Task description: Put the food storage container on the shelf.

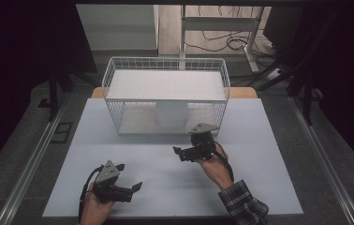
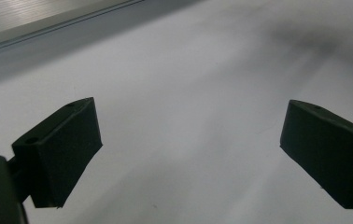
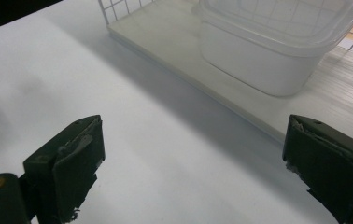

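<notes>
A white wire rack (image 1: 114, 75) with two shelf boards stands at the back of the white table (image 1: 259, 187). A white lidded plastic container (image 1: 171, 116) sits on its lower board (image 3: 165, 37); in the right gripper view the container (image 3: 258, 51) lies ahead and to the right. My right gripper (image 1: 180, 153) hovers just in front of the rack, open, and in its own view the right gripper (image 3: 193, 154) has nothing between its jaws. Near the table's front left my left gripper (image 1: 130, 177) is open over bare table, and in its own view the left gripper (image 2: 188, 149) is empty too.
The rack's top board (image 1: 165, 84) is bare. Metal rails (image 1: 34, 154) run along the floor on both sides of the table. Desk legs and loose cables (image 1: 231, 42) lie beyond the rack. A wooden surface edge (image 1: 245, 92) shows behind the rack.
</notes>
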Demonstrator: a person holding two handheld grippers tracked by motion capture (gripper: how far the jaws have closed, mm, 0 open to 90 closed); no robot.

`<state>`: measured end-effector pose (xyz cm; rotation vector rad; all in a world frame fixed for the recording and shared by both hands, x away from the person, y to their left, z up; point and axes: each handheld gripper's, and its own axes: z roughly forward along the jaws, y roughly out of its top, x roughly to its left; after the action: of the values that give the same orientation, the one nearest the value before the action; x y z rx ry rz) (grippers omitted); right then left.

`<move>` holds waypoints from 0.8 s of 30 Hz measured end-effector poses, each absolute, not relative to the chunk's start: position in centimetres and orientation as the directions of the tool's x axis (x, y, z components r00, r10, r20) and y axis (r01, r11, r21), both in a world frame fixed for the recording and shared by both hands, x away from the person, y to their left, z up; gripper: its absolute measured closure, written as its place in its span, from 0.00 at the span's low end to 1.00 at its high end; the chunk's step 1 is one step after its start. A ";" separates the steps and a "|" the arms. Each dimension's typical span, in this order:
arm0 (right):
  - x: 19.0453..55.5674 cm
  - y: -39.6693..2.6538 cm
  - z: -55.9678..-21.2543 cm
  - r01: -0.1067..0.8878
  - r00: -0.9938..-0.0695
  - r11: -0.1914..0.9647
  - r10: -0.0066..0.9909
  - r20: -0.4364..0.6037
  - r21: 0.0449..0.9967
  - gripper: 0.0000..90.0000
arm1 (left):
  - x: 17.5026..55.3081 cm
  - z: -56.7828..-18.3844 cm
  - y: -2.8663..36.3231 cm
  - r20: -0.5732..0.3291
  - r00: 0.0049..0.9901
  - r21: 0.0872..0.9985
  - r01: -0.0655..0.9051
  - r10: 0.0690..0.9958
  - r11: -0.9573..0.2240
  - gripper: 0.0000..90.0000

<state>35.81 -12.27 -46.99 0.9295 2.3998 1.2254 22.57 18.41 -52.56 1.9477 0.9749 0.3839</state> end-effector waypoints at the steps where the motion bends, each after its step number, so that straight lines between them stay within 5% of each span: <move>1: 35.6 -12.4 -47.0 0.414 -0.751 0.428 0.660 0.035 0.804 0.05 | 22.6 -52.6 18.4 -0.112 0.641 0.828 0.482 0.759 -0.286 0.05; 24: 31.6 -14.7 -48.1 0.394 -0.761 0.461 0.648 0.001 0.795 0.02 | 22.5 -52.8 18.2 -0.093 0.644 0.818 0.484 0.759 -0.310 0.05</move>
<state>31.61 -14.72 -48.06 0.8886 2.4125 1.1942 22.53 18.17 -52.76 1.9740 0.9731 0.3908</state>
